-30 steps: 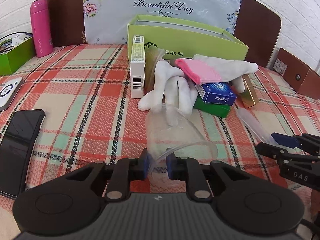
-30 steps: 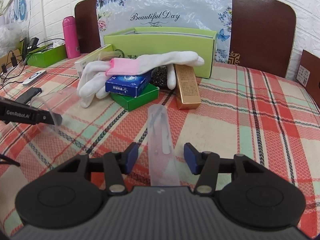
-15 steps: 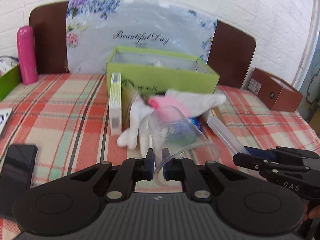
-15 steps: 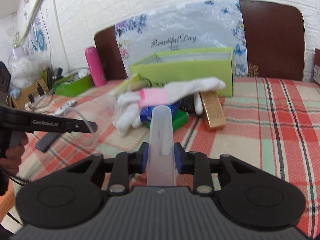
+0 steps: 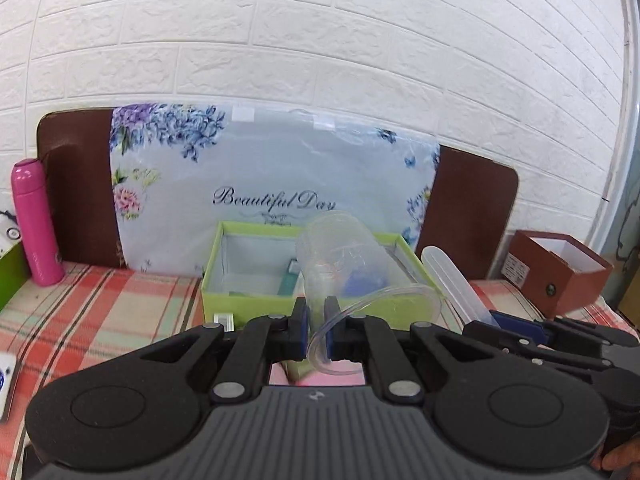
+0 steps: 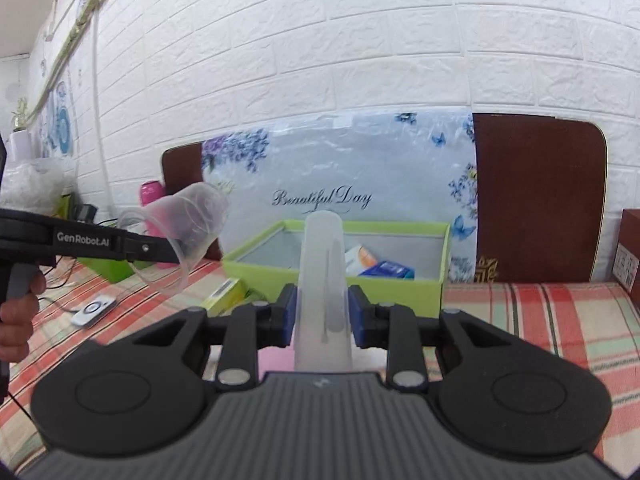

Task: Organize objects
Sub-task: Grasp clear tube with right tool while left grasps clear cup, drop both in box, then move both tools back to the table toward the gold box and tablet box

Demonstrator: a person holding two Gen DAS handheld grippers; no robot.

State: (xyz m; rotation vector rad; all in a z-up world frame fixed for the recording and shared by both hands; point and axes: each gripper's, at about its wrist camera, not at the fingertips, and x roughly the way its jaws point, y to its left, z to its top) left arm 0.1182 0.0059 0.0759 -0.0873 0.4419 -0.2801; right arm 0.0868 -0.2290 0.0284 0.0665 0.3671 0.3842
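While pinched in left hand-held gripper point(image 5: 316, 330), clear cup point(image 5: 344, 256) juts forward.

— Where are we, a home?
— We think so: a white brick-pattern wall point(image 5: 320, 60), a plaid tablecloth point(image 5: 100, 304), and a flowered "Beautiful Day" bag point(image 5: 272, 184) propped against brown boards point(image 6: 536, 196).
— Anything more domestic?
— We see a pink flask point(image 5: 36, 220), cables and chargers point(image 6: 86, 216) along the wall, and a green box point(image 6: 400, 292) of small packets.
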